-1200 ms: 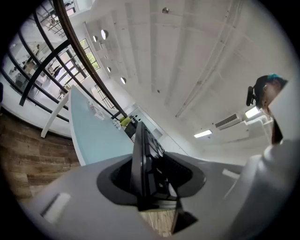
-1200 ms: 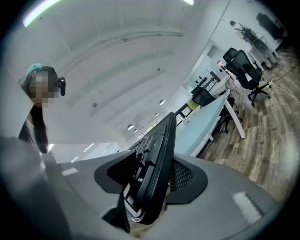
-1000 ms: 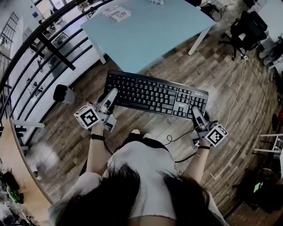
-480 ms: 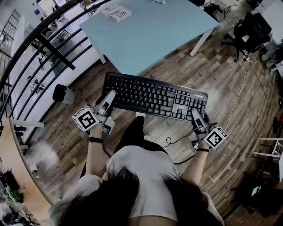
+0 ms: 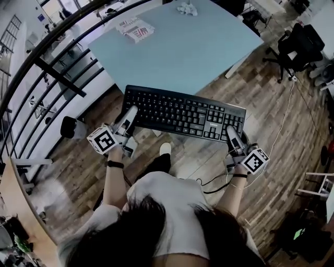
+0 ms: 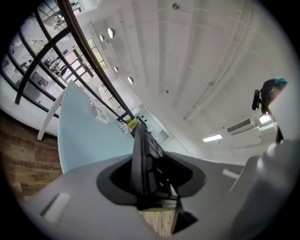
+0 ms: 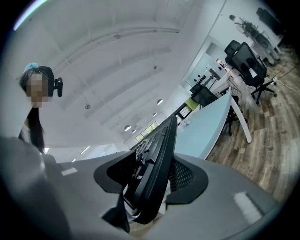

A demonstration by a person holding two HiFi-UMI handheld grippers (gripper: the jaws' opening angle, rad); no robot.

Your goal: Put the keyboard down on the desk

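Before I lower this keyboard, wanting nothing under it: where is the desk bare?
The desk is bare from its near edge back; only its far edge is crowded, by the printed packet and the crumpled white thing.

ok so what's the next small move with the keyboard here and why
Probably carry it a little further forward before lowering. The left gripper and right gripper each clamp one end of the keyboard, which sits roughly level. In the head view only its far edge reaches the near edge of the desk. The rest hangs over the wood floor.
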